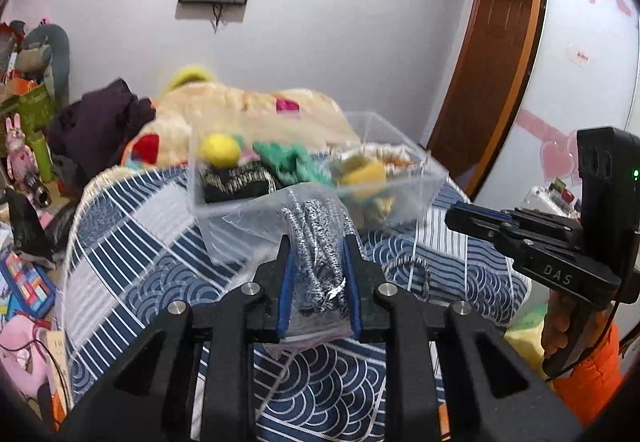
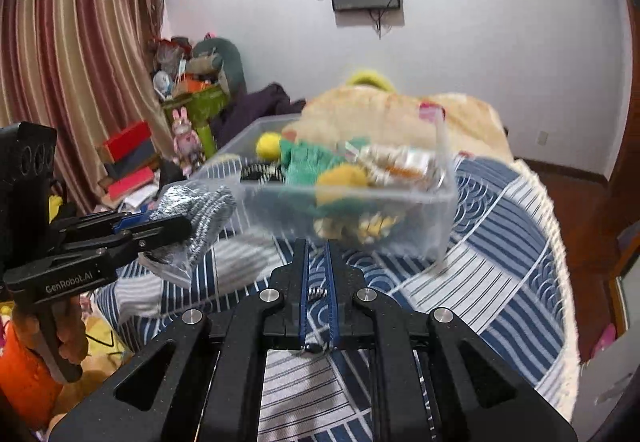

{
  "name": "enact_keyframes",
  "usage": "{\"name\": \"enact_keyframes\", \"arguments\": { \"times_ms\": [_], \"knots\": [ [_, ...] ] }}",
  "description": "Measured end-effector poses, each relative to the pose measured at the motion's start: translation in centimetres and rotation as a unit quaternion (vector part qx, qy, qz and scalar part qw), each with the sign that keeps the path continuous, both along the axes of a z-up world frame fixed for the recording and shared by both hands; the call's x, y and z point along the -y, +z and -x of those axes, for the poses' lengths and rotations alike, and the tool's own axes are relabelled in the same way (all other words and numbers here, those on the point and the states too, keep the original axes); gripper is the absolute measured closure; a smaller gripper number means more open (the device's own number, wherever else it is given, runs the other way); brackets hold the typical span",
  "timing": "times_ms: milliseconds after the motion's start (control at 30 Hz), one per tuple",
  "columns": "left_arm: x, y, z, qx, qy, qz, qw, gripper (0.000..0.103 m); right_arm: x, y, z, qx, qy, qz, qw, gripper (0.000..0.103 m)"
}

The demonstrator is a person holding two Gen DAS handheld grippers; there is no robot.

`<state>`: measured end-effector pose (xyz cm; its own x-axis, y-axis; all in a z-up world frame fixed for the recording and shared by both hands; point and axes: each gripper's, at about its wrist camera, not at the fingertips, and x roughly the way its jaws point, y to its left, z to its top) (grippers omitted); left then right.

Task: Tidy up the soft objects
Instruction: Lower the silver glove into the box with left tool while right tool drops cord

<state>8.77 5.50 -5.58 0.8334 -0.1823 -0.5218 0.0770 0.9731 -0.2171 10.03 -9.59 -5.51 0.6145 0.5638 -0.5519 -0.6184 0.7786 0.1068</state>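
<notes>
Left wrist view: your left gripper [image 1: 316,274] fingers pinch clear bag of grey-white knit item [image 1: 316,242], centre frame, above bed [image 1: 140,234]. Clear bin [image 1: 224,210] of soft items just beyond, upper centre. Your right gripper [image 2: 316,274], right wrist view centre: fingers nearly closed on thin striped cord [image 2: 315,292]; bin directly ahead.

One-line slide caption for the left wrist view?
Left gripper clamps bagged grey knit fabric before the clear bin of soft items on the bed.
</notes>
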Motion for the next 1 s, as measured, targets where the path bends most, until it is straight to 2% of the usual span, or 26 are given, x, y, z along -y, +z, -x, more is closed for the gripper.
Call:
{"name": "enact_keyframes", "arguments": {
  "times_ms": [100,167,200,233,367,467,533,567,733,1000],
  "knots": [
    [-0.6,1.0,0.3,0.015,0.007,0.001,0.9999,0.081,-0.1,-0.7,-0.8,-0.017,-0.006,0.015,1.000,0.095],
    [-0.9,1.2,0.5,0.019,0.009,0.001,0.9998,0.081,-0.1,-1.8,-1.6,-0.035,-0.019,0.035,0.999,0.082],
    [-1.1,1.2,0.6,0.020,0.010,0.001,0.9997,0.081,-0.2,-2.3,-1.7,-0.041,-0.020,0.039,0.998,0.070],
    [-1.2,1.2,0.6,0.020,0.011,0.000,0.9997,0.081,-0.3,-2.8,-2.0,-0.047,-0.022,0.042,0.998,0.066],
    [-1.3,0.8,0.3,0.014,0.016,-0.006,0.9998,0.080,-0.6,-4.8,-3.1,-0.084,-0.007,0.043,0.996,0.066],
    [-1.4,0.8,0.0,0.013,0.018,-0.006,0.9997,0.080,-1.3,-6.0,-3.8,-0.097,-0.003,0.060,0.993,0.068],
    [-1.5,0.9,-0.2,0.017,0.022,-0.010,0.9996,0.080,-1.4,-6.0,-3.9,-0.097,-0.002,0.059,0.994,0.091],
    [-1.6,1.2,-0.3,0.022,0.024,-0.013,0.9994,0.080,-1.3,-5.9,-3.9,-0.099,0.001,0.051,0.994,0.093],
    [-2.2,2.3,-1.3,0.037,0.034,-0.022,0.9985,0.080,-0.6,-4.4,-2.8,-0.071,0.010,0.027,0.997,0.096],
    [-2.8,4.0,-3.3,0.058,0.046,-0.038,0.9966,0.080,-1.4,0.4,-1.4,0.004,0.028,0.008,1.000,0.096]
  ]
}}
